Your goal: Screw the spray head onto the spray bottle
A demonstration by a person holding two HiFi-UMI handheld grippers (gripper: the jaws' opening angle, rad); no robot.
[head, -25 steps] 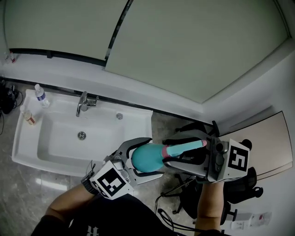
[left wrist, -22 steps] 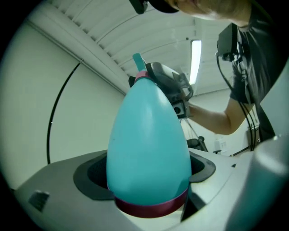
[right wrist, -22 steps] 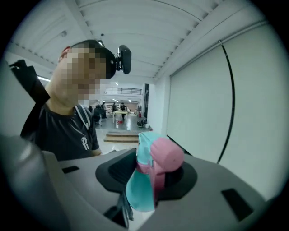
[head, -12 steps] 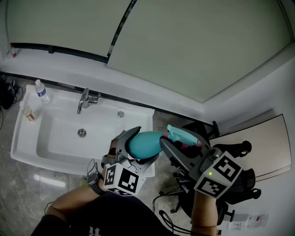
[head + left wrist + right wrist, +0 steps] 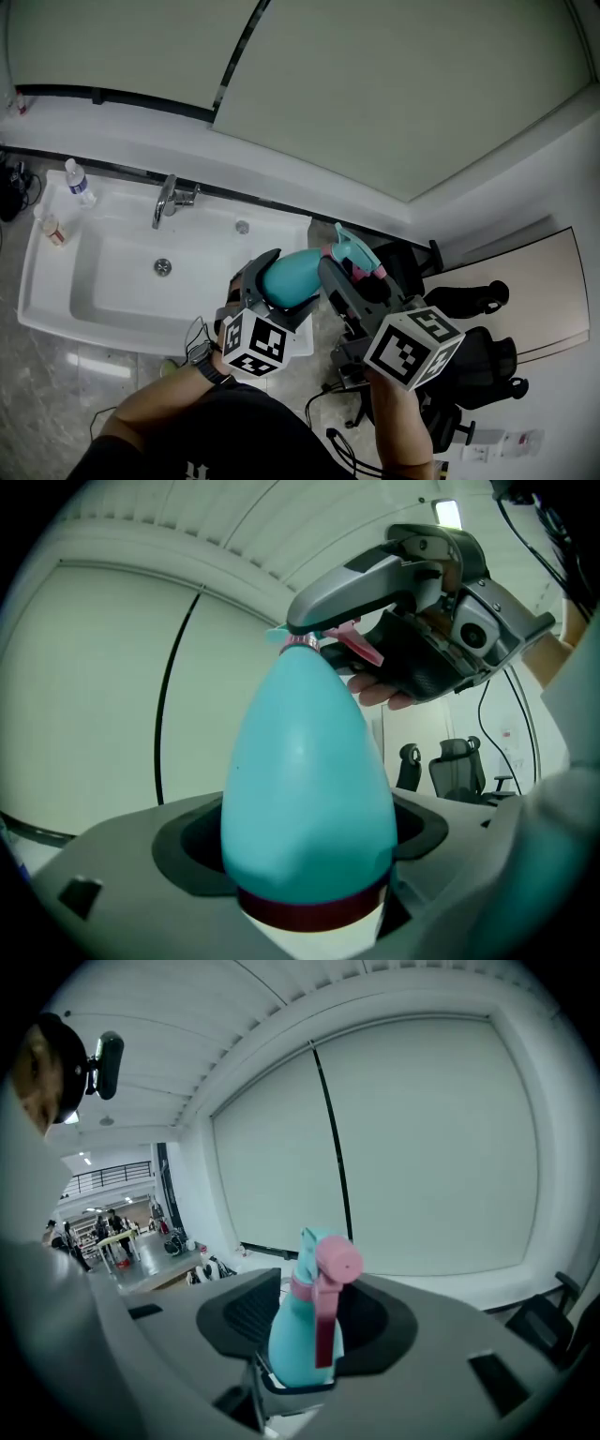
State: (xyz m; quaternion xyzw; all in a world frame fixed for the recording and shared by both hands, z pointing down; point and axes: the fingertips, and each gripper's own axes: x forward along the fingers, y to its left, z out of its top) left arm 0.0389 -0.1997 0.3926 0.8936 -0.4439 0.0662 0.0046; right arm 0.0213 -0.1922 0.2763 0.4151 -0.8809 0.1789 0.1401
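A teal egg-shaped spray bottle (image 5: 289, 277) with a dark red band near its base (image 5: 309, 907) sits between the jaws of my left gripper (image 5: 286, 283), which is shut on it. Its neck (image 5: 300, 647) points away from the left gripper's camera. The teal spray head (image 5: 352, 251) with pink trigger and nozzle (image 5: 325, 1283) sits at that neck. My right gripper (image 5: 354, 274) is shut on the spray head and reaches in from the right. I cannot tell how far the head is threaded. Both are held in the air beside the sink.
A white sink (image 5: 56, 300) with a chrome faucet (image 5: 169, 199) lies to the left, a clear water bottle (image 5: 77, 181) and a small bottle (image 5: 49, 228) on its rim. Black office chairs (image 5: 469, 361) and cables stand below right, a pale desk (image 5: 553, 281) at far right.
Both grippers have sunk and drawn closer together. The right gripper rolled, so its marker cube swung to the front and the spray head, which lay pointing right, now points up.
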